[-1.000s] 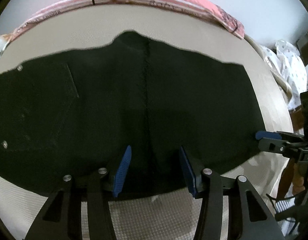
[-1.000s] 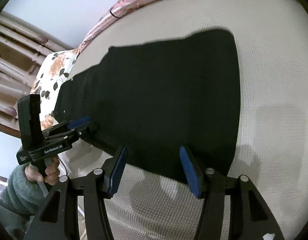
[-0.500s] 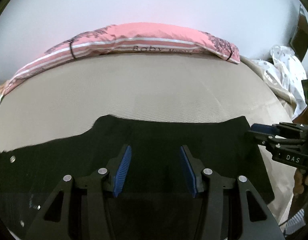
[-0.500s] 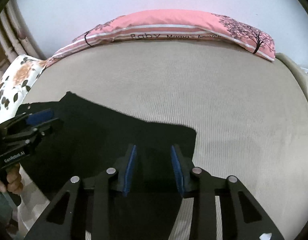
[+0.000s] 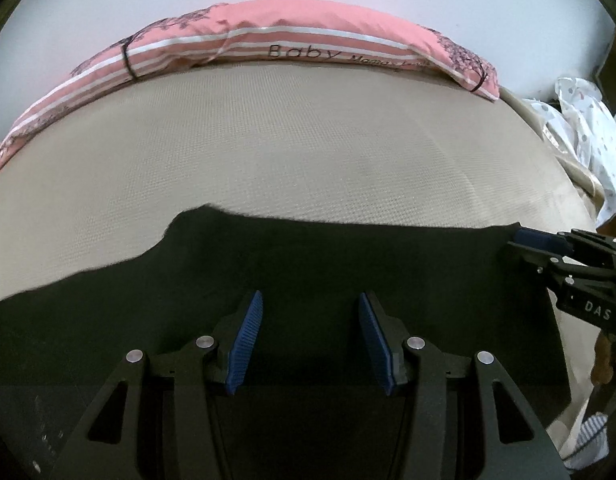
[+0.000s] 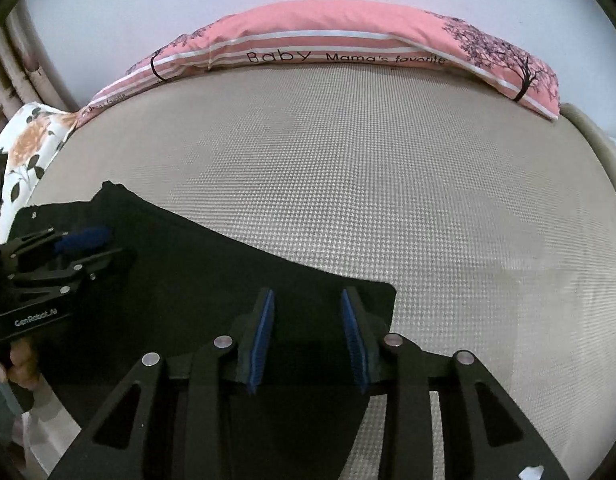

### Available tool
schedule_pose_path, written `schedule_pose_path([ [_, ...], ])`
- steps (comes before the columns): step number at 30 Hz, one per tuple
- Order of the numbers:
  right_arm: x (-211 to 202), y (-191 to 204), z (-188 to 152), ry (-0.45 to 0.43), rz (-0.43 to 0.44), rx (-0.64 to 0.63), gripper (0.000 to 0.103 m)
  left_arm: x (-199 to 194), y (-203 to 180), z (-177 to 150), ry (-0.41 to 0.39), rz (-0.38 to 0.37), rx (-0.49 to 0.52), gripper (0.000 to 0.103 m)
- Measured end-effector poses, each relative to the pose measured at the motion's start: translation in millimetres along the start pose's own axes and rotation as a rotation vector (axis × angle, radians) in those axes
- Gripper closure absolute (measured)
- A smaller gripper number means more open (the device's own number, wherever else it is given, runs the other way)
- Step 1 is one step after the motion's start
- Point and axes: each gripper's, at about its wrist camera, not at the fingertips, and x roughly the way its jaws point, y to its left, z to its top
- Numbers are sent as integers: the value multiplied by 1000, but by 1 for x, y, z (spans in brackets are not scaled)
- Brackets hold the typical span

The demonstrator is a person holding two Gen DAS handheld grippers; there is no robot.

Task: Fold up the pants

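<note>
Black pants [image 5: 348, 264] lie flat on a beige mattress [image 5: 308, 140], waist rivets to the left and hem to the right. My left gripper [image 5: 311, 296] hovers over their middle. Its blue pads stand well apart and pinch nothing, a short way short of the far edge. My right gripper [image 6: 307, 291] is over the hem end of the pants [image 6: 188, 280], tips level with the far hem corner. Its pads are apart too, narrower than the left's, with only flat fabric below. Each gripper shows in the other's view: right gripper [image 5: 526, 244], left gripper [image 6: 104, 246].
A pink striped pillow [image 6: 348, 40] lies along the far side of the mattress against the wall. A white spotted cloth [image 5: 588, 128] is bunched off the right side, and a floral cloth [image 6: 24, 148] off the left. A hand [image 6: 20, 364] holds the left gripper.
Both grippers have moved forward across the pants, from the near edge towards the far edge. The near edge has dropped out of view. The right gripper's jaws have narrowed.
</note>
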Motion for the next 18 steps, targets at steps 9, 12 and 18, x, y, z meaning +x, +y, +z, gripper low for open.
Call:
schedule_pose_path([
  [9, -9, 14, -21, -3, 8, 8, 57, -62, 56, -40, -44, 45, -99, 51],
  [12, -10, 21, -28, -3, -16, -10, 56, -84, 77, -54, -64, 77, -141, 51],
  [18, -12, 39, -38, 23, -2, -35, 55, -118, 115, -84, -83, 129, -217, 51],
])
